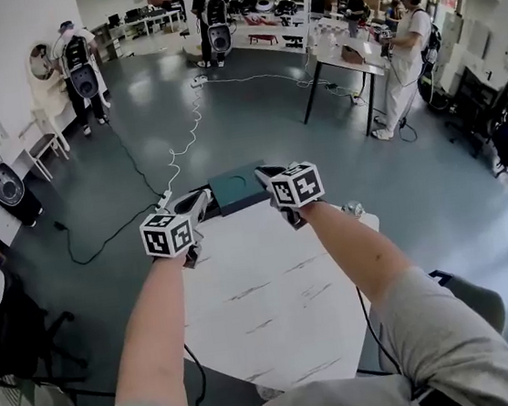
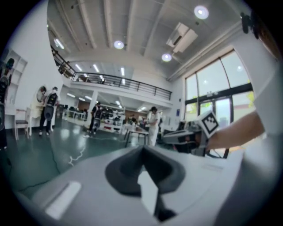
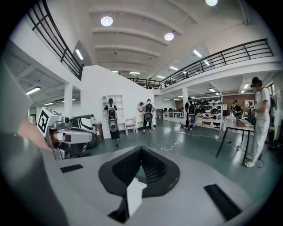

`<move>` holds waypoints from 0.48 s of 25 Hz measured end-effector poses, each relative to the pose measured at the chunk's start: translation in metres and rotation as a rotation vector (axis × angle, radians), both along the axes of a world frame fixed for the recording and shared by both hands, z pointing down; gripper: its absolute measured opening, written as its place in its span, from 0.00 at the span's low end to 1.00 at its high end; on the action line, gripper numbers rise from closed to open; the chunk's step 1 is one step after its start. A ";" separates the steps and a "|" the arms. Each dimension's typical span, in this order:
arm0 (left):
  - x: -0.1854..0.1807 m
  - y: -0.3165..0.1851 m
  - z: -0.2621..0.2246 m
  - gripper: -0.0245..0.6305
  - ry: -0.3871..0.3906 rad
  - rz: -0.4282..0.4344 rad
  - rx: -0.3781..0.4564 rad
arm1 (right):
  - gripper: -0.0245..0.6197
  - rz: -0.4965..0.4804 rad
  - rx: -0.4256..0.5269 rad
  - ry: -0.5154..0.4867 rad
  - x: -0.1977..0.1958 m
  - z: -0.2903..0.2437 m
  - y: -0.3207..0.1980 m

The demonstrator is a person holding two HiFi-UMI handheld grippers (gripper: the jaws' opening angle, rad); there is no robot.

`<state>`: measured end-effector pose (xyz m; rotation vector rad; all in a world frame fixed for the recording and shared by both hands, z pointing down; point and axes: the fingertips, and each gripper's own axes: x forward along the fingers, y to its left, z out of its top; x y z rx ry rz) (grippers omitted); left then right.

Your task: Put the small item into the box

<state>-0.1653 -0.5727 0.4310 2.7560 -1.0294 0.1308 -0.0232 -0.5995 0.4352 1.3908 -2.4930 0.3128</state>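
Observation:
A flat dark green box (image 1: 237, 191) lies at the far edge of the white table (image 1: 277, 314). A small pale round item (image 1: 354, 208) sits at the table's far right corner. Both grippers are held up over the far part of the table, pointing nearly level. My left gripper (image 1: 204, 196) (image 2: 142, 151) is just left of the box; its black pads meet with nothing between them. My right gripper (image 1: 265, 174) (image 3: 141, 150) is over the box's right end. Its tips also meet, and a sliver of teal shows low behind them.
Beyond the table is a grey floor with a white cable (image 1: 176, 147) and a black one trailing across it. Several people stand far off, and one stands by a dark table (image 1: 346, 57) at the back right. Shelves and chairs line the left wall.

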 end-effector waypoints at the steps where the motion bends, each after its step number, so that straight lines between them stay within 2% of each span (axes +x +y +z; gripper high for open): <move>1: -0.001 0.007 -0.003 0.04 0.010 0.023 -0.003 | 0.05 0.007 0.005 -0.002 0.000 -0.004 0.005; 5: -0.007 0.034 -0.014 0.04 0.023 0.075 -0.003 | 0.05 0.036 0.019 -0.003 0.005 -0.019 0.028; 9: -0.014 0.058 -0.029 0.04 0.090 0.107 0.002 | 0.05 0.061 0.017 -0.008 0.011 -0.029 0.055; 12: -0.019 0.073 -0.035 0.04 0.074 0.100 0.010 | 0.05 0.063 0.026 -0.022 0.013 -0.041 0.073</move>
